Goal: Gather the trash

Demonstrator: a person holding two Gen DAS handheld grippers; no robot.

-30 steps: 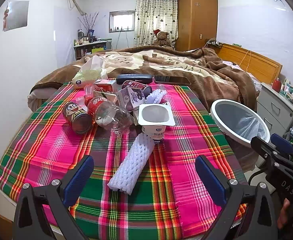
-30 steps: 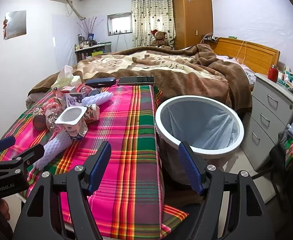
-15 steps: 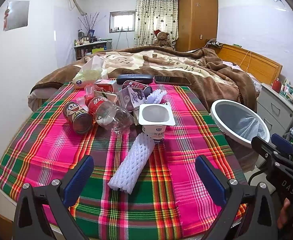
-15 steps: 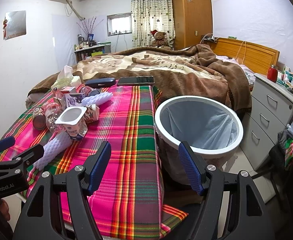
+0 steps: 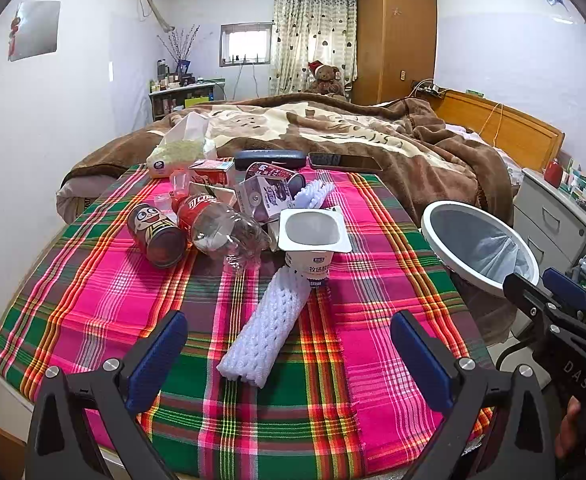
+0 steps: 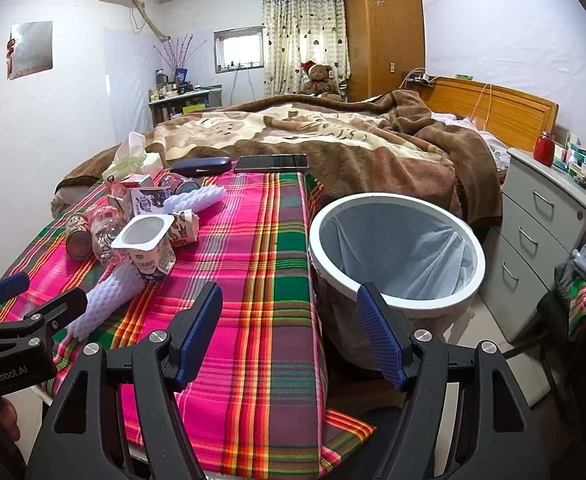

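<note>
Trash lies in a pile on the plaid tablecloth (image 5: 105,304): a white foam net sleeve (image 5: 269,328), an upright white yogurt cup (image 5: 313,240), a clear plastic cola bottle (image 5: 221,228) on its side, a red can (image 5: 155,230), and small cartons (image 5: 265,196) behind. My left gripper (image 5: 289,344) hovers open just before the foam sleeve, holding nothing. My right gripper (image 6: 289,332) is open over the table's right edge, beside the white bin (image 6: 397,248) lined with a pale bag. The yogurt cup (image 6: 149,244) and foam sleeve (image 6: 109,296) sit to its left.
A tissue pack (image 5: 181,152), a dark glasses case (image 5: 271,157) and a phone (image 5: 345,162) lie at the table's far edge. A bed with a brown blanket (image 5: 353,136) is behind. A grey drawer unit (image 6: 549,232) stands right of the bin.
</note>
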